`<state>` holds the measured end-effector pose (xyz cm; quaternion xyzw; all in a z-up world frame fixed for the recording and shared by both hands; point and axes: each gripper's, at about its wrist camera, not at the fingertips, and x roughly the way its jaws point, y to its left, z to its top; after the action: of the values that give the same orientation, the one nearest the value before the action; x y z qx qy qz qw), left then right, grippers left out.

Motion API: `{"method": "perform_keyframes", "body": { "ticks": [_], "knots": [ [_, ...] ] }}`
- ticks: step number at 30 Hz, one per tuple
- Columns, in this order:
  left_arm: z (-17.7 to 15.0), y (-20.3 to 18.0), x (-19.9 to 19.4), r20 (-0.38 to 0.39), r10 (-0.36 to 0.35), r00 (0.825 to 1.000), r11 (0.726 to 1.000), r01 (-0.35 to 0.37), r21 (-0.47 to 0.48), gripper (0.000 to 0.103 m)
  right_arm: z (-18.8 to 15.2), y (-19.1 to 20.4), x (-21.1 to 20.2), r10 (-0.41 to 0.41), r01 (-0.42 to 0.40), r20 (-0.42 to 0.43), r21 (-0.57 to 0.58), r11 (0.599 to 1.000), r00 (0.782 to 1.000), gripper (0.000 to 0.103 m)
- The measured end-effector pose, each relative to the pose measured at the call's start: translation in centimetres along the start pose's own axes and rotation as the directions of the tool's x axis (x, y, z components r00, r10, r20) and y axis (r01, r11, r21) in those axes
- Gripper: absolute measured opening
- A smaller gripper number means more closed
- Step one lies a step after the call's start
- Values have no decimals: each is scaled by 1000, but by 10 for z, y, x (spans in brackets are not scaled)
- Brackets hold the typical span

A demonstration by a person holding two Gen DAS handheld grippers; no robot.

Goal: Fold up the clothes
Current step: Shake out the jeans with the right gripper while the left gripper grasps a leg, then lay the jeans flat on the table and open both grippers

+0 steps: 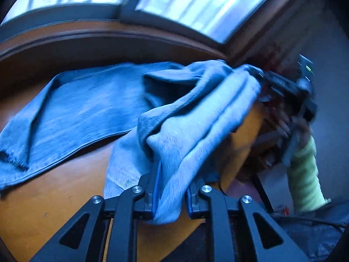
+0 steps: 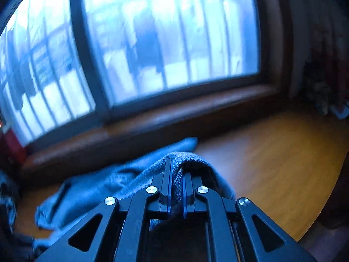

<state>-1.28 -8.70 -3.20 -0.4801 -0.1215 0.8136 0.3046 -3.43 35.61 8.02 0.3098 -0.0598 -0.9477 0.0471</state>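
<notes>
A blue-grey knit garment [image 1: 87, 109] lies spread on the wooden table [image 1: 54, 196], its right part lifted in a bunched band. My left gripper [image 1: 172, 187] is shut on the near end of that band. In the left wrist view the right gripper [image 1: 281, 87] holds the far end at upper right, with a hand and pale green sleeve [image 1: 305, 174] below it. In the right wrist view my right gripper [image 2: 176, 174] is shut on a fold of the garment [image 2: 98, 185], which trails down to the left over the table [image 2: 272, 163].
A dark wooden window sill [image 2: 152, 120] and a large window [image 2: 163, 32] run along the table's far edge. Dark objects [image 2: 320, 91] stand at the far right corner. The table's right edge [image 2: 322, 207] curves away close to the right gripper.
</notes>
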Motion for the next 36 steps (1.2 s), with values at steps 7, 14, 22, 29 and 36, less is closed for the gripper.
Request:
{"method": "perform_keyframes", "body": {
  "ticks": [7, 14, 22, 29, 36],
  "knots": [
    [7, -26, -7, 144, 68, 987, 995, -78, 63, 83, 58, -32, 18, -232, 233, 72, 1, 972, 970, 7],
    [-1, -17, 46, -7, 158, 987, 987, -157, 31, 83, 27, -85, 126, -391, 361, -291, -152, 920, 873, 18],
    [-19, -9, 82, -104, 222, 969, 974, -217, 56, 83, -6, -74, 49, -278, 212, -239, -270, 939, 930, 51],
    [-19, -3, 94, -114, 187, 976, 981, -191, -28, 83, -49, 4, 10, 50, -210, -350, -437, 875, 935, 53],
    [-21, -14, 99, -72, 252, 965, 967, -253, -12, 45, -102, 89, 52, 128, -395, -427, -626, 672, 895, 53]
  ]
}}
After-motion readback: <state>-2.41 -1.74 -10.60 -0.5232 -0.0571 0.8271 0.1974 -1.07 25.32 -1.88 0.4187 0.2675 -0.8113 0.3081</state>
